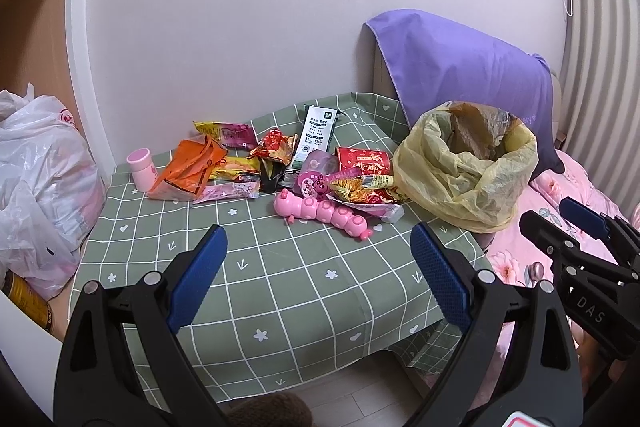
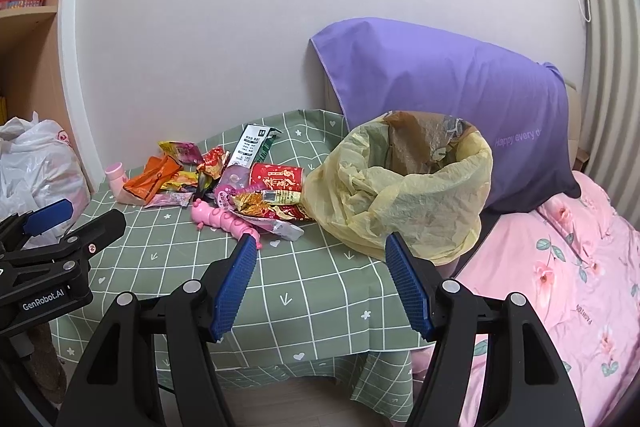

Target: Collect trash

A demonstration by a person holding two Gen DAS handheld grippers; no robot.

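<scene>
A heap of snack wrappers (image 1: 276, 159) (image 2: 224, 179) lies at the back of a green checked tablecloth (image 1: 280, 291) (image 2: 320, 291). Among them are an orange packet (image 1: 188, 169), a black-and-white pouch (image 1: 318, 131) and a red cup (image 1: 362, 161) (image 2: 276, 179) on its side. A yellow bag-lined bin (image 1: 468, 167) (image 2: 404, 187) stands open at the table's right corner. My left gripper (image 1: 316, 247) hovers open over the near table. My right gripper (image 2: 320, 255) is open just in front of the bin. Both hold nothing.
A pink caterpillar toy (image 1: 324, 213) (image 2: 224, 221) and a pink bottle (image 1: 141, 167) (image 2: 118, 181) sit by the trash. White plastic bags (image 1: 40, 187) are piled at the left. A purple pillow (image 2: 460, 99) and a pink floral bed (image 2: 560, 287) are on the right.
</scene>
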